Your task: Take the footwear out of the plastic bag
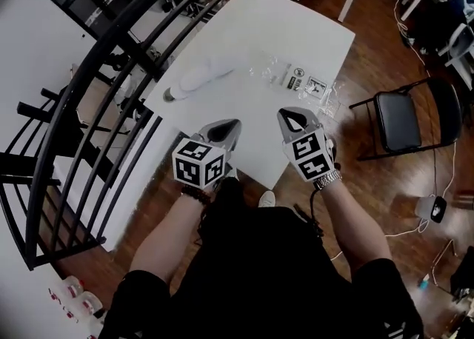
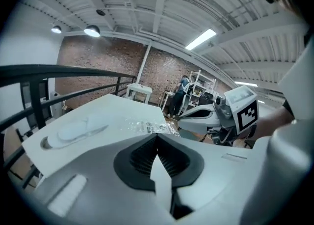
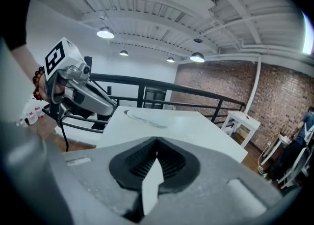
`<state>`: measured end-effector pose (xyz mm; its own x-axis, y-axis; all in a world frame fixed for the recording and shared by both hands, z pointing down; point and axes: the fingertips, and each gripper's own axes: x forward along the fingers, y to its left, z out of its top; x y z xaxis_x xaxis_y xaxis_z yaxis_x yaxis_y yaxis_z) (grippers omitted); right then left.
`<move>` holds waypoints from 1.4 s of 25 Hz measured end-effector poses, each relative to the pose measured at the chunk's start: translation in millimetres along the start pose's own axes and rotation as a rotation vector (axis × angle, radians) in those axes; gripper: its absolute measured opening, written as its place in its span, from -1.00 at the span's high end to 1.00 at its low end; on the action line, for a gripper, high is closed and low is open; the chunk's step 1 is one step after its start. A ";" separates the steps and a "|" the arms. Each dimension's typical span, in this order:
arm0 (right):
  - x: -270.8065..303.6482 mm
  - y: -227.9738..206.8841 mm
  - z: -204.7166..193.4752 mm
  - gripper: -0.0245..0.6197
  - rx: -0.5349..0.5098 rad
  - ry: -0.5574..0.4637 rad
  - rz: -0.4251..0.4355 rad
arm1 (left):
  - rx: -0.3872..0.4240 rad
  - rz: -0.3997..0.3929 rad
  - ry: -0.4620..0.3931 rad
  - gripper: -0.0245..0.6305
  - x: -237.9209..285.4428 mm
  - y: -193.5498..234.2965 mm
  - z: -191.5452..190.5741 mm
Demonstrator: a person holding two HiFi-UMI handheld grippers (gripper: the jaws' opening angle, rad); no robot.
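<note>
Both grippers are held above the near edge of the white table point(image 1: 296, 30), close to the person's body and side by side.

Left gripper point(image 1: 232, 125): in its own view point(image 2: 157, 139) the jaws are seen pressed together, ribbed pads meeting, with nothing between them. The marker cube is seen at its near end in the head view.

Right gripper point(image 1: 287, 115): in its own view point(image 3: 157, 144) the jaws are likewise seen closed tip to tip, with nothing caught in them. Each gripper is also caught in the other's view, the right one point(image 2: 182, 117) at the right and the left one point(image 3: 113, 107) at the left.

The white slipper point(image 1: 198, 78) is seen out of the bag, lying flat on the table's left part, its long axis running from near left to far right. It is touched by neither gripper. Whether it is one slipper or a stacked pair cannot be told. It is also seen in the left gripper view point(image 2: 76, 130) and, faintly, in the right gripper view point(image 3: 142, 117).

The clear plastic bag point(image 1: 292, 77) is seen crumpled and flat on the table, to the right of the slipper, with printed labels on it; it is also seen at mid-table point(image 2: 152, 126). Whether bag and slipper touch cannot be told.

A black railing point(image 1: 111, 78) is seen along the table's left side. A black folding chair point(image 1: 404, 119) stands on the wooden floor to the right.
</note>
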<state>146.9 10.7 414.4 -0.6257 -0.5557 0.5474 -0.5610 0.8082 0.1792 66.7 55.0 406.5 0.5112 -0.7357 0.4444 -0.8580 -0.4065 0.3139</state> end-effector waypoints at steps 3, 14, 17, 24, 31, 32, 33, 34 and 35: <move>-19.1 13.3 2.2 0.95 0.006 -0.030 0.001 | 0.062 0.006 -0.002 0.88 -3.7 -23.2 1.3; -58.1 68.9 29.3 0.95 0.027 -0.121 -0.064 | 0.245 -0.021 -0.015 0.88 -44.5 -57.4 -1.9; -64.4 89.1 39.2 0.95 0.028 -0.129 -0.087 | 0.274 -0.031 -0.022 0.88 -65.7 -59.0 -1.5; -90.8 132.7 48.5 0.95 0.035 -0.126 -0.127 | 0.302 -0.062 -0.048 0.88 -103.3 -72.6 -6.6; -102.7 124.5 50.3 0.95 0.019 -0.123 -0.141 | 0.282 -0.070 -0.058 0.88 -102.1 -83.9 -4.4; -102.1 124.4 52.3 0.95 0.017 -0.125 -0.142 | 0.281 -0.066 -0.061 0.88 -103.3 -81.8 -4.1; -102.6 122.8 53.7 0.95 0.014 -0.127 -0.142 | 0.277 -0.062 -0.062 0.88 -102.7 -81.1 -3.4; -103.9 120.3 54.3 0.95 0.011 -0.130 -0.140 | 0.272 -0.057 -0.062 0.88 -100.9 -81.3 -2.8; -105.5 117.5 54.6 0.95 0.008 -0.133 -0.138 | 0.268 -0.052 -0.062 0.88 -98.6 -82.3 -2.2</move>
<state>117.4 153.7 333.1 -0.6086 -0.6823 0.4052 -0.6501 0.7215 0.2384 87.1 162.2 338.7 0.5580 -0.7383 0.3789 -0.8175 -0.5674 0.0983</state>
